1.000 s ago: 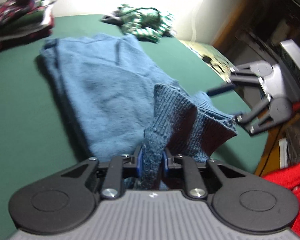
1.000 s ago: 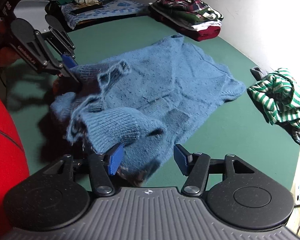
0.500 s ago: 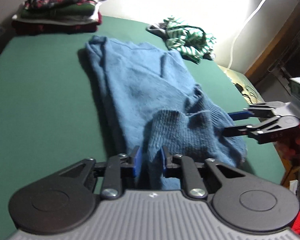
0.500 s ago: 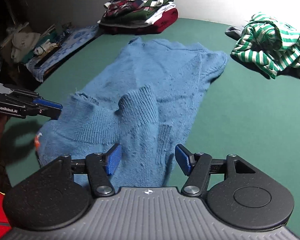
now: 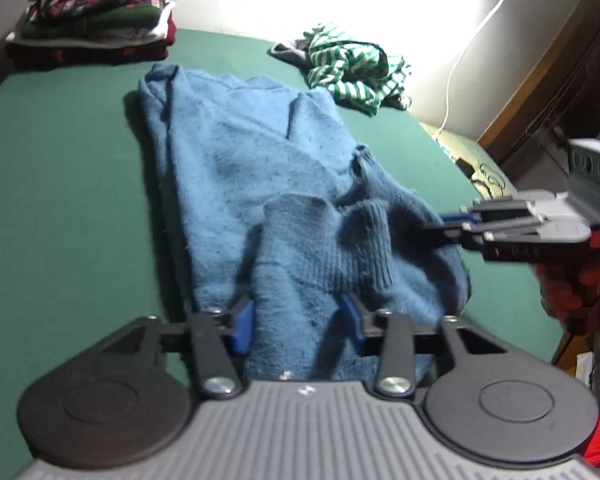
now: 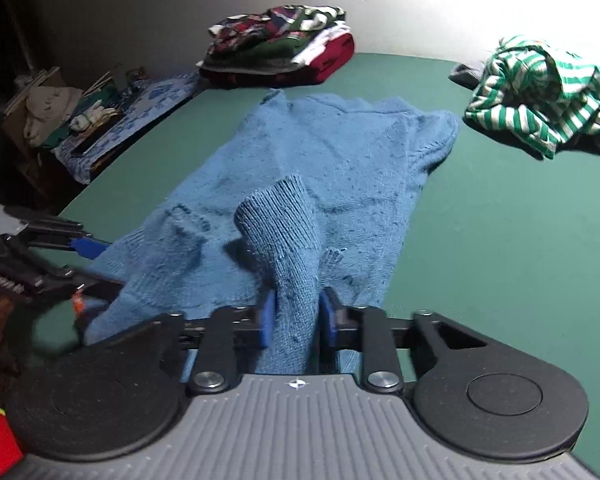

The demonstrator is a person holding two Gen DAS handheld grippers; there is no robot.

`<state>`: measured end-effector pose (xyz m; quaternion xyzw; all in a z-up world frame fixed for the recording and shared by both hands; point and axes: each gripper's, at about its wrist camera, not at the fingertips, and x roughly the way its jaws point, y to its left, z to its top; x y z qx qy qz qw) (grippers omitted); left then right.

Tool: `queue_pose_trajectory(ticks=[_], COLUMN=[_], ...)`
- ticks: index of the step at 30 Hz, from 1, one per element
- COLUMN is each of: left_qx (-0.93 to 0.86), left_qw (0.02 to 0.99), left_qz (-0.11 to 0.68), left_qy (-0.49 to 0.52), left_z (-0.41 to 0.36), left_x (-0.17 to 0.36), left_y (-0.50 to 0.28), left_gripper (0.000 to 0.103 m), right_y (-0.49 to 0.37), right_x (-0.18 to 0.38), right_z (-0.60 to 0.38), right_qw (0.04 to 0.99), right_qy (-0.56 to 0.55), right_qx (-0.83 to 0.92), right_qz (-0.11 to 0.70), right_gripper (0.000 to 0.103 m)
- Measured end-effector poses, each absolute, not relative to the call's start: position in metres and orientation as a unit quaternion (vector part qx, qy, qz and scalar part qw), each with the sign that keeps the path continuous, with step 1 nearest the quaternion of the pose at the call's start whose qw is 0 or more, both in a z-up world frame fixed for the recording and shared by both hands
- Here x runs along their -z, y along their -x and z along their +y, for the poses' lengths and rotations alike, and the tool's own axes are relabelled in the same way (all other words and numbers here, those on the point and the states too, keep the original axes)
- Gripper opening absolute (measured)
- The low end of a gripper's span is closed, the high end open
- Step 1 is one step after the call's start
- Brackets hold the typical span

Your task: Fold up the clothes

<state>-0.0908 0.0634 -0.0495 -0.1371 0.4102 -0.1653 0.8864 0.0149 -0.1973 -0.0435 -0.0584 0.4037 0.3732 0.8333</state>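
On green table, rumpled blue sweater; right claw closing on cuff, left claw opening.

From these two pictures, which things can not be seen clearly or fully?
- Blue sweater: near hem hidden under the left gripper body, left wrist view.
- Right gripper, jaws closing: its grip on the sweater cuff blurred, right wrist view.
- Folded pile: garment count unclear, too small.
- Striped garment: crumpled, type unclear.
- Clutter beside the table: dark.
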Motion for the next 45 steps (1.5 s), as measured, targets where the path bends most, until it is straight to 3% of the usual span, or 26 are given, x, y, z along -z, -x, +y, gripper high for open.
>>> queue_pose_trajectory(ticks=[5, 7, 8, 11, 12, 14, 16, 17, 18, 20, 25, 29, 30, 31, 32, 37, 40, 44, 45], left_qx=[0.122, 0.110, 0.110, 0.119, 0.125, 0.136, 0.134, 0.129, 0.124, 0.114, 0.074, 0.080, 0.090, 0.097, 0.100, 0.117, 0.125, 0.112, 0.108], left_qw=[0.892, 0.888, 0.885, 0.882, 0.884, 0.886, 0.889, 0.892, 0.894, 0.897, 0.909, 0.903, 0.902, 0.902, 0.903, 0.897, 0.892, 0.900, 0.902], left_qz=[0.408, 0.408, 0.409, 0.410, 0.408, 0.405, 0.404, 0.404, 0.403, 0.396, 0.389, 0.402, 0.399, 0.395, 0.390, 0.398, 0.406, 0.390, 0.382], left_qy=[0.153, 0.180, 0.192, 0.197, 0.191, 0.180, 0.170, 0.159, 0.154, 0.162, 0.131, 0.133, 0.136, 0.141, 0.147, 0.154, 0.153, 0.162, 0.173], left_z=[0.079, 0.087, 0.088, 0.079, 0.073, 0.063, 0.056, 0.053, 0.053, 0.060, 0.072, 0.074, 0.072, 0.072, 0.071, 0.060, 0.051, 0.051, 0.056], left_x=[0.053, 0.054, 0.056, 0.058, 0.058, 0.055, 0.055, 0.055, 0.053, 0.048, 0.043, 0.048, 0.045, 0.043, 0.042, 0.050, 0.059, 0.053, 0.048], left_y=[0.089, 0.088, 0.088, 0.087, 0.086, 0.085, 0.084, 0.083, 0.083, 0.083, 0.082, 0.079, 0.079, 0.080, 0.082, 0.075, 0.069, 0.070, 0.072], left_gripper=[0.026, 0.026, 0.026, 0.051, 0.051, 0.047, 0.039, 0.028, 0.023, 0.014, 0.016, 0.015, 0.034, 0.044, 0.061, 0.071, 0.064, 0.015, 0.012], right_y=[-0.016, -0.021, -0.023, -0.028, -0.030, -0.032, -0.032, -0.031, -0.030, -0.027, -0.024, -0.027, -0.026, -0.026, -0.025, -0.029, -0.032, -0.030, -0.031], right_x=[0.049, 0.052, 0.054, 0.059, 0.061, 0.062, 0.059, 0.057, 0.054, 0.048, 0.052, 0.057, 0.055, 0.053, 0.051, 0.041, 0.045, 0.048, 0.046], right_z=[-0.207, -0.210, -0.209, -0.206, -0.204, -0.202, -0.205, -0.207, -0.210, -0.217, -0.230, -0.229, -0.227, -0.226, -0.226, -0.218, -0.206, -0.199, -0.203], right_qw=[0.828, 0.832, 0.833, 0.832, 0.831, 0.828, 0.826, 0.825, 0.824, 0.823, 0.823, 0.820, 0.821, 0.824, 0.828, 0.847, 0.849, 0.850, 0.848], right_qy=[0.047, 0.022, 0.012, -0.017, -0.027, -0.040, -0.047, -0.050, -0.057, -0.072, -0.059, -0.073, -0.072, -0.070, -0.067, -0.050, -0.020, 0.026, 0.011], right_qx=[-0.360, -0.347, -0.345, -0.348, -0.349, -0.347, -0.349, -0.350, -0.351, -0.350, -0.310, -0.315, -0.318, -0.320, -0.320, -0.323, -0.328, -0.321, -0.320], right_qz=[0.427, 0.432, 0.431, 0.431, 0.433, 0.438, 0.440, 0.441, 0.441, 0.441, 0.472, 0.472, 0.468, 0.463, 0.455, 0.420, 0.414, 0.417, 0.422], right_gripper=[0.021, 0.040, 0.044, 0.049, 0.049, 0.047, 0.023, 0.020, 0.018, 0.017, 0.017, 0.027, 0.035, 0.047, 0.052, 0.052, 0.051, 0.028, 0.023])
